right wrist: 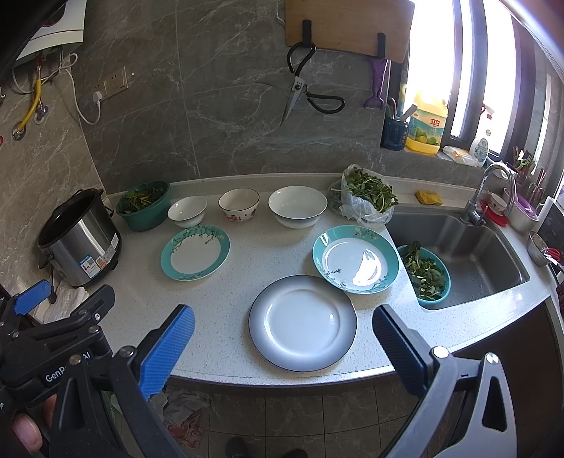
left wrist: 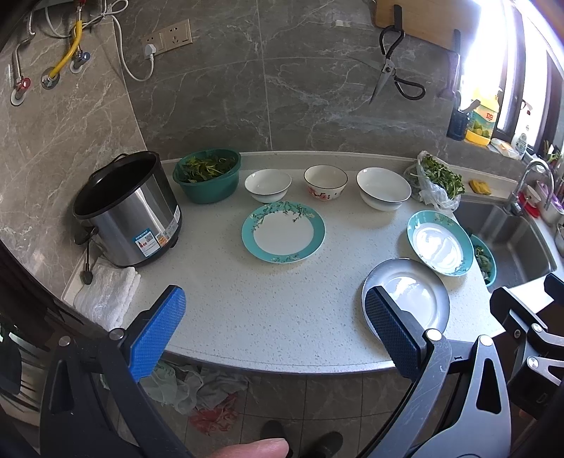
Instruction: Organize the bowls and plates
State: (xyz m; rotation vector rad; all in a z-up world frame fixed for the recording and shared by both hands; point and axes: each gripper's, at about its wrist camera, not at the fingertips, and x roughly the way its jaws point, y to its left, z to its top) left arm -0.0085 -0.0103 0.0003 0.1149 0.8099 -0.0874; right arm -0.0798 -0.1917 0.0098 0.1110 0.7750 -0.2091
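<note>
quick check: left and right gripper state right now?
Left gripper: open, holding nothing.
Right gripper: open, holding nothing, grey-rimmed plate on the counter beyond it.

Grey marble-look wall tiles (right wrist: 229,116) straight ahead of the fingers, wrapping round to the L. Pale speckled worktop (right wrist: 246,253) w/ curved front edge, just beyond the fingertips. Steel sink (right wrist: 472,253) set in ahead-R of the R finger, chrome tap (right wrist: 493,183) behind it. Window (right wrist: 430,53) far R, v. bright, blown-out daylight. Wooden board (right wrist: 349,24) hung on wall up top. Socket plate (left wrist: 169,35) w/ white plug, upper L; pipes & yellow hose (left wrist: 67,53) beside it. Grey tiled floor (left wrist: 335,398) below the fingers.
</note>
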